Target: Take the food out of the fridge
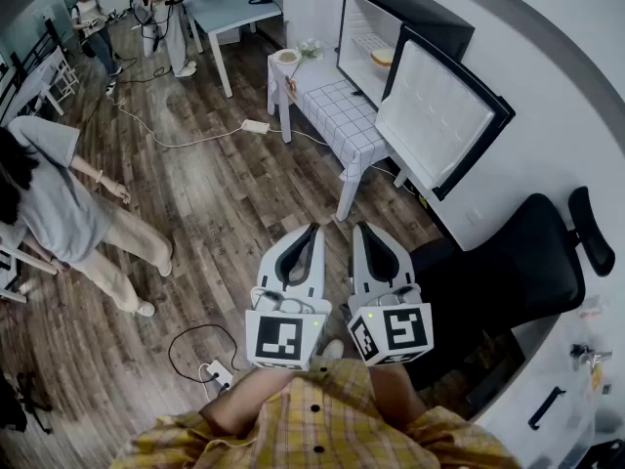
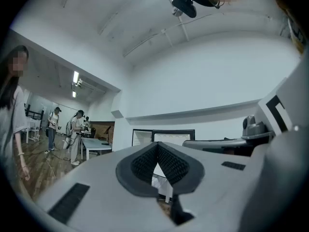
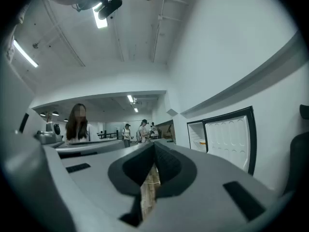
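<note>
Close in: left gripper (image 1: 312, 230) and right gripper (image 1: 359, 229), side by side, both pinched shut on nothing. Beyond a tiled table (image 1: 344, 115): fridge (image 1: 415, 20), door (image 1: 439, 115) already open, orange food (image 1: 382, 57) on a shelf inside. Likely barely started; approach, grasp and removal all left.

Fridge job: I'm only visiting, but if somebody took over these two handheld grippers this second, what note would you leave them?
Left gripper: jaws shut, empty, held close to the body.
Right gripper: jaws shut, empty, beside the left one.
Small black-framed fridge: ahead against the white wall, its white door wide open.
Orange-yellow food: on a shelf inside, untouched.
Done: the door is open.
Left: walk up, open a gripper, grasp the food, lift it out. The white grid-patterned table beside the fridge looks a likely place to set it down.
</note>
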Demonstrator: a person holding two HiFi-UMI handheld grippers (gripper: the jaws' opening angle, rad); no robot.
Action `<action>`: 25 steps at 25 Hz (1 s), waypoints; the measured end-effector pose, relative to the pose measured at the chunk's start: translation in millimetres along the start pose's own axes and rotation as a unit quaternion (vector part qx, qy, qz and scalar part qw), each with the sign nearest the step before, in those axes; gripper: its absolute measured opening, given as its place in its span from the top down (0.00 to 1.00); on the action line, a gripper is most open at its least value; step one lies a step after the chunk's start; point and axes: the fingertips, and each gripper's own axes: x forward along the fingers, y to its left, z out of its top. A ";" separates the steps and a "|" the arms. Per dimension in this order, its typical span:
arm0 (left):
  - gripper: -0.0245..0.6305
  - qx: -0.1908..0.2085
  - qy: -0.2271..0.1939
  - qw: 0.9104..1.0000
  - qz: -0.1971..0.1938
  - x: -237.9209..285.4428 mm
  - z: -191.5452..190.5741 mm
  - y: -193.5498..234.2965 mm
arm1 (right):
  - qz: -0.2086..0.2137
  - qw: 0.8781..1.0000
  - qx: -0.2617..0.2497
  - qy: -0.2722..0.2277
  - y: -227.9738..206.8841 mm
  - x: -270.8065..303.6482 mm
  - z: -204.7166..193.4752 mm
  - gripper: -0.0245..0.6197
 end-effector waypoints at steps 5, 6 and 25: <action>0.95 0.007 0.004 1.000 -0.004 -0.4 -3.6 8.6 | -0.005 1.000 0.010 -0.004 4.4 5.2 -2.9 0.95; 0.95 0.006 0.006 1.000 -0.005 -1.2 -4.2 11.6 | -0.006 1.000 0.015 -0.004 5.7 5.6 -3.4 0.95; 0.95 0.002 0.006 0.998 -0.057 11.4 -14.2 59.7 | -0.077 0.997 -0.002 0.024 25.9 33.6 -24.0 0.95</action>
